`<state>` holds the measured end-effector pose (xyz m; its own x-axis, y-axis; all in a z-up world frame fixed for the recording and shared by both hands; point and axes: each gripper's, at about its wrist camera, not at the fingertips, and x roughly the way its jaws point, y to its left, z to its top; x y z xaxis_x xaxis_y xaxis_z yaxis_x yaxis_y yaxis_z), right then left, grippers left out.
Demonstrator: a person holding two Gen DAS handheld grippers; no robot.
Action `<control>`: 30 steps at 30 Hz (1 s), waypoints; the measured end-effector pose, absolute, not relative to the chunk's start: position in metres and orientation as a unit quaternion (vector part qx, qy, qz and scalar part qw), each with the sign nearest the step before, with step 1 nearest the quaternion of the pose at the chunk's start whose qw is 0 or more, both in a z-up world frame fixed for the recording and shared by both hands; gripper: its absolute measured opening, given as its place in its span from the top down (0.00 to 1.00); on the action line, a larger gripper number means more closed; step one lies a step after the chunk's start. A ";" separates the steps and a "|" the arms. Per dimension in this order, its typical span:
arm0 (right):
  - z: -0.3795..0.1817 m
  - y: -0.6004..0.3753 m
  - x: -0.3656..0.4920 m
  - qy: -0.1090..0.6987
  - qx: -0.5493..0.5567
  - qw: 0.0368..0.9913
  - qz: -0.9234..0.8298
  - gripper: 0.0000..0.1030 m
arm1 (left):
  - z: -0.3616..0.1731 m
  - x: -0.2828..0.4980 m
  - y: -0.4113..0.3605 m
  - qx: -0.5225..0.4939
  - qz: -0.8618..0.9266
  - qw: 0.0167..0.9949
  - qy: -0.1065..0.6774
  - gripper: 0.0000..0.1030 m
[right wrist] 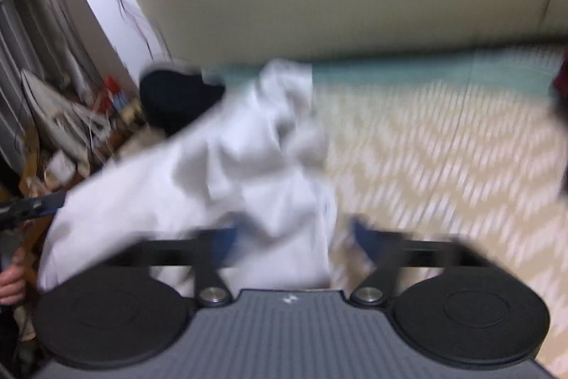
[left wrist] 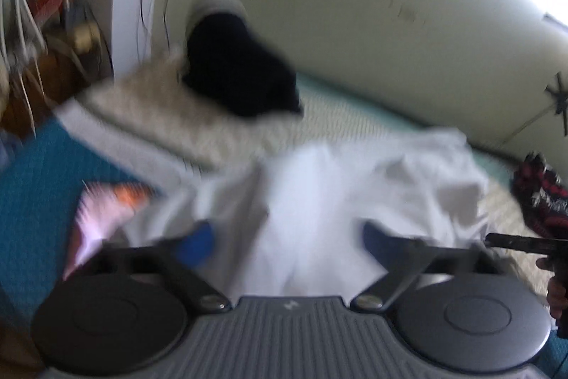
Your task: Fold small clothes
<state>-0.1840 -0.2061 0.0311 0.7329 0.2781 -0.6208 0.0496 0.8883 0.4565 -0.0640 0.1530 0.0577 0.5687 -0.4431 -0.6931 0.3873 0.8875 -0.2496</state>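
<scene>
Cloth is filling the middle of both views: a white garment (left wrist: pixel 319 194), crumpled and blurred, is stretching between the two tools above a patterned cover (right wrist: pixel 443 158). The left gripper (left wrist: pixel 287 240) is clamping a bunch of it, its blue-padded fingers (left wrist: pixel 198 240) pressing in on the fabric from both sides. The right gripper (right wrist: pixel 294 237) is pinching another bunch the same way, and the fabric is rising in loose folds beyond its fingers (right wrist: pixel 365 233). In the right wrist view the garment's far edge is running out to the other tool at the left border, where a person's hand (right wrist: pixel 12 283) is gripping the handle.

The cover is showing a cream and white zigzag, with a pale teal band (right wrist: pixel 426 73) running along its far side against a plain cream wall (left wrist: pixel 355 6). A dark garment (left wrist: pixel 241 73) is lying heaped on the cover near the wall, beyond the white one. A red and black item (left wrist: pixel 539 194) is sitting at the right edge of the left wrist view, and a deep teal cloth (left wrist: pixel 35 183) is lying at the left, with something pink and orange (left wrist: pixel 106 208) on it, too blurred to identify. Clutter (right wrist: pixel 71 116) of papers and cords is piling up by the corner.
</scene>
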 end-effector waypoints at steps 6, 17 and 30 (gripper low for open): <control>0.066 -0.206 -0.229 0.305 0.248 0.910 0.133 0.94 | 0.078 -0.100 0.153 -0.016 -0.337 0.847 0.411 0.95; 0.120 -0.248 -0.363 0.283 0.188 0.924 0.178 0.34 | 0.120 -0.125 0.230 -0.062 -0.312 0.896 0.309 0.11; 0.046 -0.258 -0.149 0.338 0.242 0.907 0.063 0.35 | 0.031 -0.058 0.154 0.040 -0.290 0.851 0.435 0.57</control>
<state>-0.1493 -0.2581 0.0457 0.7633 0.2781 -0.5831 0.0498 0.8746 0.4823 -0.0580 0.1540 0.0309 0.4531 -0.4587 -0.7644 0.5276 0.8291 -0.1848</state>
